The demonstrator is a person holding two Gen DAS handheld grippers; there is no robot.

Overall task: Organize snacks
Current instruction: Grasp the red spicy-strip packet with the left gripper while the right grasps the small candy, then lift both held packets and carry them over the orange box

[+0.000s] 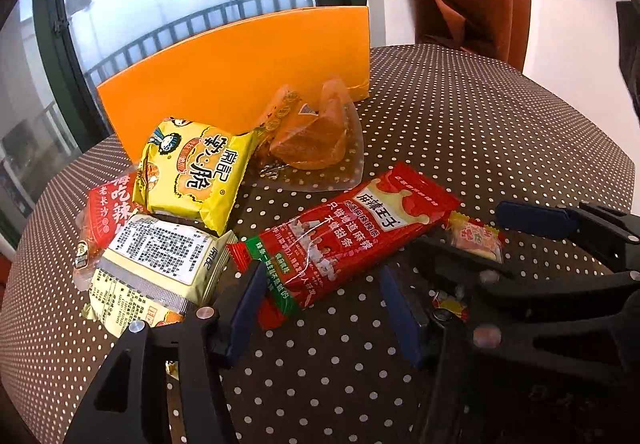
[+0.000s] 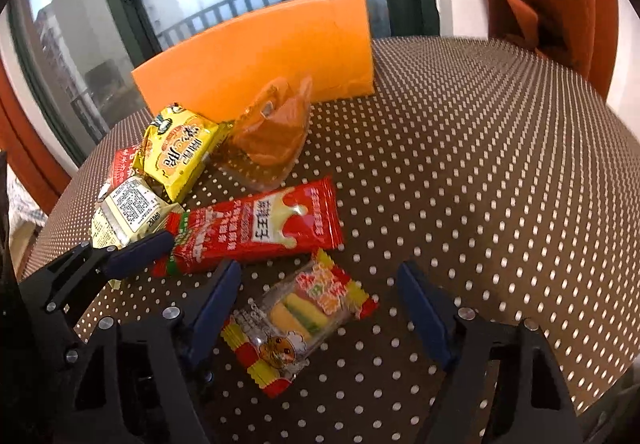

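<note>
A long red snack packet (image 1: 352, 232) (image 2: 260, 232) lies on the dotted tablecloth. Its lower end sits between the fingers of my left gripper (image 1: 320, 270), which is open; the left pad is close to the packet and the right pad stands apart from it. A small clear candy packet with red and yellow ends (image 2: 296, 320) (image 1: 476, 240) lies flat between the fingers of my right gripper (image 2: 318, 270) (image 1: 464, 228), which is open, with a gap on its right side. An upright orange box (image 1: 240, 76) (image 2: 260, 52) stands at the back.
Left of the red packet are a yellow noodle packet (image 1: 192, 168), a second one lying label-up (image 1: 160, 256) and a red bag (image 1: 104, 212) under them. A clear pouch with orange contents (image 1: 312, 140) leans by the box. The round table (image 2: 480, 164) ends near a window and an orange curtain (image 2: 560, 4).
</note>
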